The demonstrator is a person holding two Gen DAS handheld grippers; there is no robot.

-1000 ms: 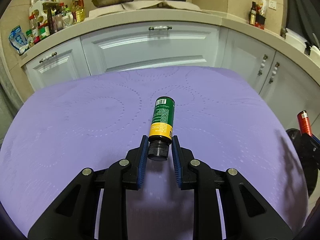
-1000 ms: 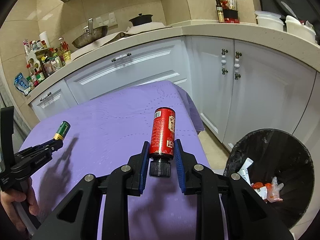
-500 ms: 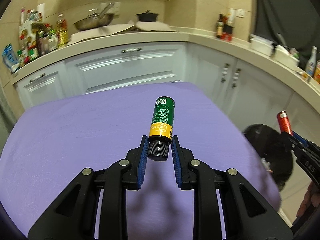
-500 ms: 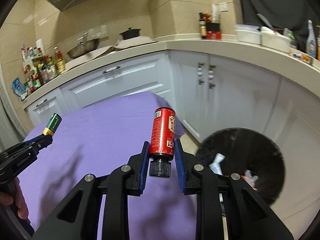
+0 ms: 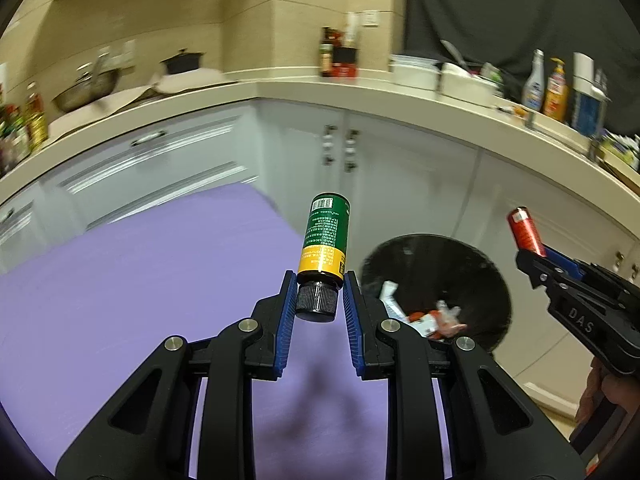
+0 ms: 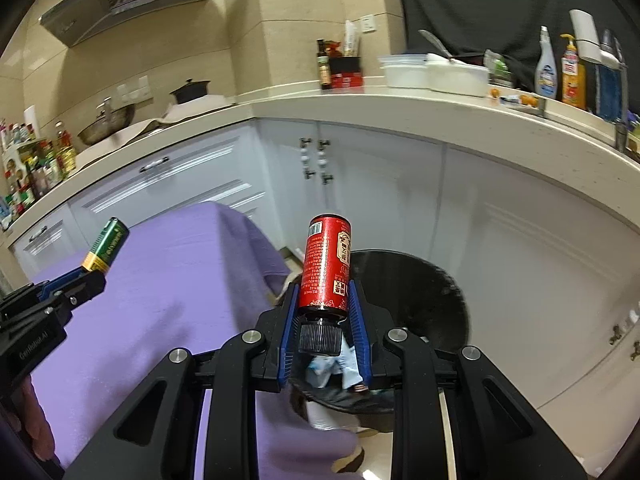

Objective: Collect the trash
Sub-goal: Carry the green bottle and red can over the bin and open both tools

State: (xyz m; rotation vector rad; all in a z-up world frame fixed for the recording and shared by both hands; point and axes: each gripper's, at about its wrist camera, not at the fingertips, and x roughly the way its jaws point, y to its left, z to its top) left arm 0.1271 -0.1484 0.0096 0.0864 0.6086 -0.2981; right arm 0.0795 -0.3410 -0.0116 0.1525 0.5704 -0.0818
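My left gripper (image 5: pixel 318 292) is shut on a green and yellow bottle (image 5: pixel 326 240) with a black cap, held in the air above the purple table's right edge. My right gripper (image 6: pixel 323 308) is shut on a red bottle (image 6: pixel 326 266) with a black cap, held over the black trash bin (image 6: pixel 432 280). The bin (image 5: pixel 472 264) stands on the floor right of the table and holds several pieces of trash (image 5: pixel 436 318). The right gripper with the red bottle (image 5: pixel 524 228) shows at the right of the left wrist view. The green bottle (image 6: pixel 106 246) shows at the left of the right wrist view.
The purple-covered table (image 5: pixel 140 280) fills the left. White kitchen cabinets (image 6: pixel 380 192) and a beige counter (image 6: pixel 440 108) wrap around behind. The counter carries a wok (image 6: pixel 106 124), a pot, bottles and white containers (image 6: pixel 432 72).
Both grippers have swung right, away from the table, each still holding its bottle. The trash bin has come from the right edge toward the middle of both views.
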